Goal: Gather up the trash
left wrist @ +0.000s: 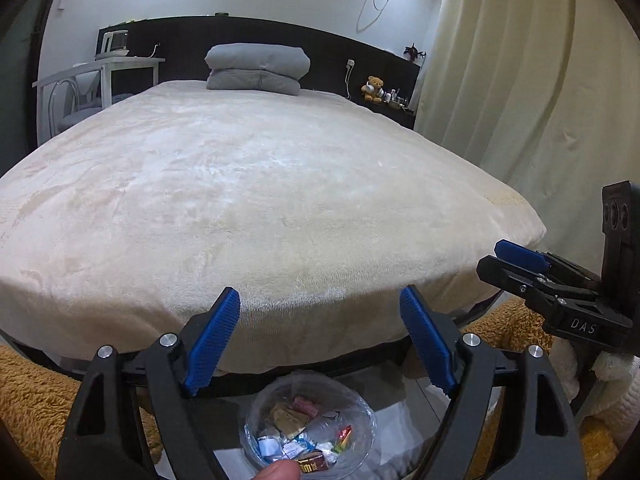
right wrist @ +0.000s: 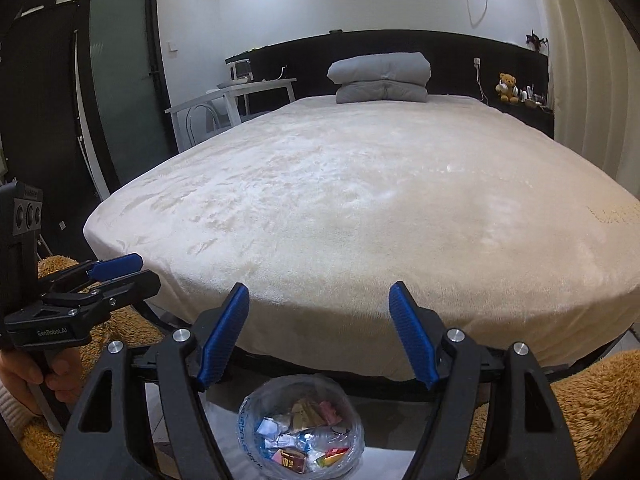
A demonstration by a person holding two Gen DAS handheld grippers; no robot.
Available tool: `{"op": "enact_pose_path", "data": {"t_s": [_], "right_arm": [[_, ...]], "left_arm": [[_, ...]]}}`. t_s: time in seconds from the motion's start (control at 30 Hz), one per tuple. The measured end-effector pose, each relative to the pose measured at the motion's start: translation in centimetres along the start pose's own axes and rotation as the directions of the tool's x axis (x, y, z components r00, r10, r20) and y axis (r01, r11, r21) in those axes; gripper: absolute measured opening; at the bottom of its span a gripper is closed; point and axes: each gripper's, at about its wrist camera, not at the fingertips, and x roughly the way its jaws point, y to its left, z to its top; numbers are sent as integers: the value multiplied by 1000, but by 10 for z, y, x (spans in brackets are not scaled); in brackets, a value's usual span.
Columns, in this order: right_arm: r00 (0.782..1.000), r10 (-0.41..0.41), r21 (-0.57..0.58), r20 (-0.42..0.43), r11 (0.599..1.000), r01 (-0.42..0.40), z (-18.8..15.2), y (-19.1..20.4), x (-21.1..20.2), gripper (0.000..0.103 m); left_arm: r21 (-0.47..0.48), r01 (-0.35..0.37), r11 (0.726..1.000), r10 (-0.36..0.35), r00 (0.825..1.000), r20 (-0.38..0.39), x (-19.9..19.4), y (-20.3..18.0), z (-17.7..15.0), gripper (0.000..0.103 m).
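Observation:
A clear plastic bag (left wrist: 256, 420) (right wrist: 250, 424) sits open on the floor at the foot of the bed, holding several crumpled wrappers (left wrist: 298, 420) (right wrist: 304, 416). My left gripper (left wrist: 319, 294) hangs above it, blue pads wide apart with nothing between them. My right gripper (right wrist: 318, 288) is also above the bag, open and empty. Each gripper shows side-on in the other's view: the right gripper (left wrist: 490, 258) at the right edge, the left gripper (right wrist: 148, 268) at the left edge. A fingertip (left wrist: 278, 472) pokes in at the bottom of the left wrist view.
A wide bed with a cream plush cover (left wrist: 280, 200) (right wrist: 360, 200) fills the space ahead, a folded grey duvet (left wrist: 258, 68) at its head. Brown fluffy rugs (left wrist: 32, 400) (right wrist: 592, 400) flank the bag. A white desk (left wrist: 120, 64) stands far left, curtains (left wrist: 520, 80) right, a dark door (right wrist: 120, 80) left.

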Motion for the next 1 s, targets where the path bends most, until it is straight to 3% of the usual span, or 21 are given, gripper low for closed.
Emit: {"op": "enact_pose_path", "data": {"t_s": [0.13,0.2,0.23,0.27,1.0], "right_arm": [[999,-19,-15,37,1000,19,0,2,-6,81],[997,-33,-15,65,999,34,1,0,-11,86],[996,-42,-17,76,999,43,2,0,-12,89],[996,-42,-13,83,999,43,2,-1,-13,99],[994,-48,-11,100,999,50,3,-5,-19,99]], "left_arm": [[10,-11,1000,11,999,32,-5,-1,2,83],[16,-11,1000,10,998,58,-8,-2,2,97],[22,-15,1000,14,997,72,-10,-3,2,97],[30,-24,999,21,996,83,-12,-3,2,96],[73,-65,995,54,989,138,-21,-9,2,97]]}}
